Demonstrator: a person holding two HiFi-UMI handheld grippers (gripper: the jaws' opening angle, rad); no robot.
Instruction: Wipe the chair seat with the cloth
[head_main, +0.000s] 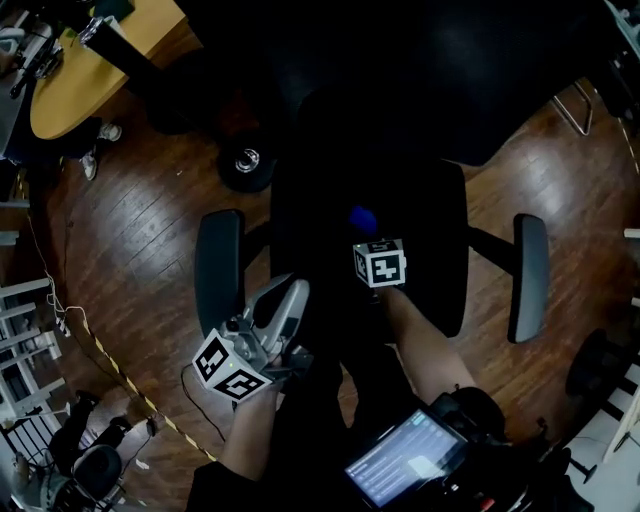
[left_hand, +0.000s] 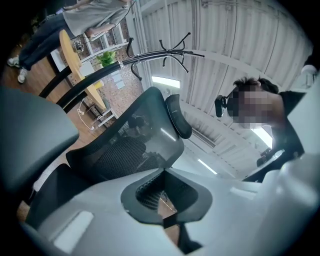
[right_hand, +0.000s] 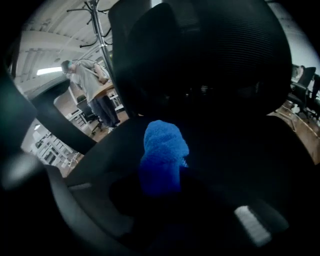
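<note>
While the right gripper hangs over the black chair seat at the centre of the head view, its dark jaws pinch a blue cloth, which bunches out beyond their tips. The cloth lies over the rear half of the seat, just in front of the chair back; whether it presses on the seat cannot be told. In the right gripper view the cloth stands up in the middle of the frame against the dark mesh back, with a standing person at the upper left.

The left gripper sits at the lower left of the head view, beside the seat's front left corner and near the left armrest. Its pale jaws are spread with nothing between them; its own view looks up past them at the chair back, the headrest and a coat stand behind. The right armrest stands well apart at the right of the frame. Brown wooden floor surrounds the chair, and a lit screen shows at the bottom edge.
</note>
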